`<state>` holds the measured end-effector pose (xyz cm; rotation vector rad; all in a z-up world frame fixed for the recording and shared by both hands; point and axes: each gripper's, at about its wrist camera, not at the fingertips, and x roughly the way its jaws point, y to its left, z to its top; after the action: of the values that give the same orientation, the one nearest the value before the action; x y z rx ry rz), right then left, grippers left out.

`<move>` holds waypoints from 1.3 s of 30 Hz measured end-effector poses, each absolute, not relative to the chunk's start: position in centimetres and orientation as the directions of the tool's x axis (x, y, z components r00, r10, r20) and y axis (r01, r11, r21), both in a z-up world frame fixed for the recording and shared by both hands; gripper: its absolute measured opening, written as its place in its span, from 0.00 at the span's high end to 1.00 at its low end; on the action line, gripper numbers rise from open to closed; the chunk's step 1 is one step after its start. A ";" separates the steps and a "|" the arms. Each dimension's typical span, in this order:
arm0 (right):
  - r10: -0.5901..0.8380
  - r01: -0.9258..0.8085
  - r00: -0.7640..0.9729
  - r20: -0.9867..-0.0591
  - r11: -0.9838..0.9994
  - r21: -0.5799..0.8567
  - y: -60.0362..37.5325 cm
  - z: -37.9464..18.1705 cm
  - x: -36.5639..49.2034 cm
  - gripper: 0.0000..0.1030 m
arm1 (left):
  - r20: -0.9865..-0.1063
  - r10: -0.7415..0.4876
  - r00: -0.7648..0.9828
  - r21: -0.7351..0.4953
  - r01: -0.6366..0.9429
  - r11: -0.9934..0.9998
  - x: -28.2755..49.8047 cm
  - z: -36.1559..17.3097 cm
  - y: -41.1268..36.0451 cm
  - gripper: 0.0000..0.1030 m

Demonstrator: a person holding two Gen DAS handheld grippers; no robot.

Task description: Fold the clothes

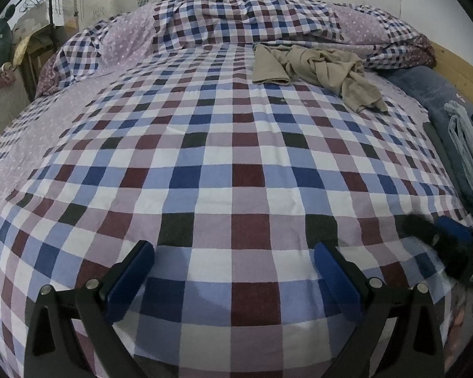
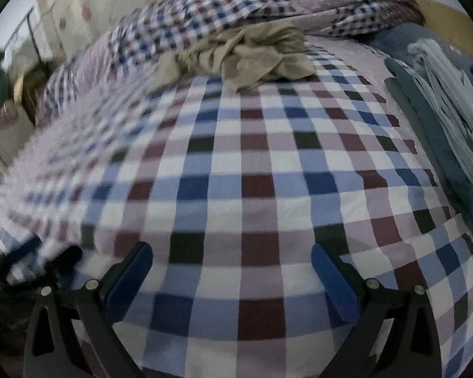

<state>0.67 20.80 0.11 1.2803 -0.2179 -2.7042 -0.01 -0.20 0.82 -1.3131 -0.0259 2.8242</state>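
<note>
Two grippers, left gripper (image 1: 235, 253) and right gripper (image 2: 231, 253), jaws apart, empty, hover over bed (image 1: 205, 163) near edge. Crumpled beige garment (image 1: 318, 67), possibly trousers, lies toward far right corner.

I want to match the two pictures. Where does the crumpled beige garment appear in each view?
Left wrist view: the crumpled beige cloth garment lies upper right, on the far part of the checked bed cover.
Right wrist view: the garment lies upper centre.
Shared landmark: the bunched checked quilt just behind it.
</note>
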 end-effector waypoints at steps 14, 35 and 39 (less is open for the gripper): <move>-0.259 0.032 -0.764 -0.590 -0.930 0.367 23.4 5.7 -3.6 0.00 | -0.651 0.132 -0.747 -0.192 -0.006 -0.981 1.0 5.3 -3.7 0.00; -0.189 0.069 -0.752 -0.631 -0.975 0.210 22.9 2.8 -16.4 0.34 | -0.578 0.189 -0.794 -0.269 -0.034 -0.963 1.0 6.4 -4.7 0.00; -0.210 0.083 -0.722 -0.659 -0.972 0.218 22.4 1.9 -17.7 0.38 | -0.592 0.189 -0.783 -0.265 -0.033 -0.964 0.9 5.9 -4.5 0.00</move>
<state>-17.74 22.39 1.85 1.0894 -0.2602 -2.7647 0.85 -4.51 5.91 -0.9802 -0.3661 2.8363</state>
